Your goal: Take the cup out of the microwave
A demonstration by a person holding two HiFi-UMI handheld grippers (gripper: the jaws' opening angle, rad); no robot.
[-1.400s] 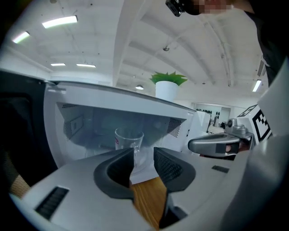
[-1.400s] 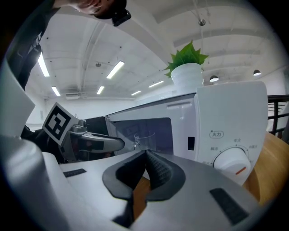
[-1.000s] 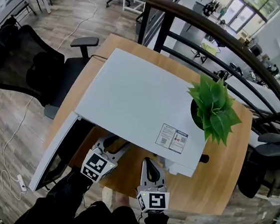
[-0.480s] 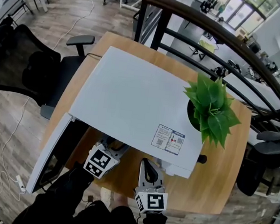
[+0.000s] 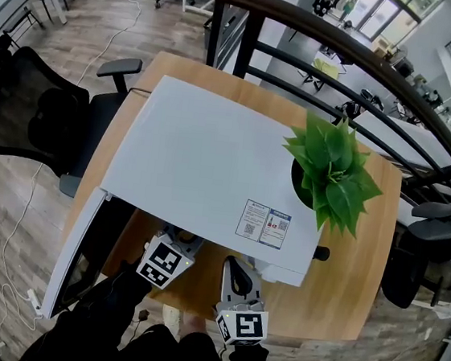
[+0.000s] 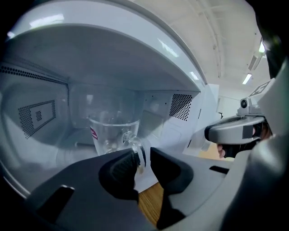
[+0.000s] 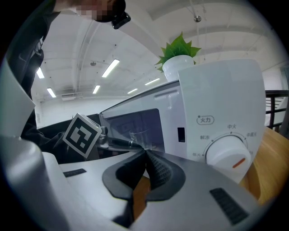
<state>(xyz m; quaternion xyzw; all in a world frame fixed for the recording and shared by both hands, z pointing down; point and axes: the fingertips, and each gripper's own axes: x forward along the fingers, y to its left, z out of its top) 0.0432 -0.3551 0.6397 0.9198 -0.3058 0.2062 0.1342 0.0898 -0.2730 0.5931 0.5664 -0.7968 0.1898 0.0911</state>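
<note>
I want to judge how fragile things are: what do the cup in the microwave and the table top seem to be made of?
Cup: apparently clear glass, glossy; the microwave inner wall shows through it.
Table top: wood or wood-look laminate, smooth satin; warm brown with faint grain, which one I cannot tell.

Your head camera looks steeply down on the white box-shaped microwave [image 5: 211, 166] atop the wooden bench [image 5: 345, 282]. The camera on your left claw [image 6: 143, 155] peers close into its open cavity; the one on your right claw [image 7: 145, 154] faces its front panel. All three share it.
</note>
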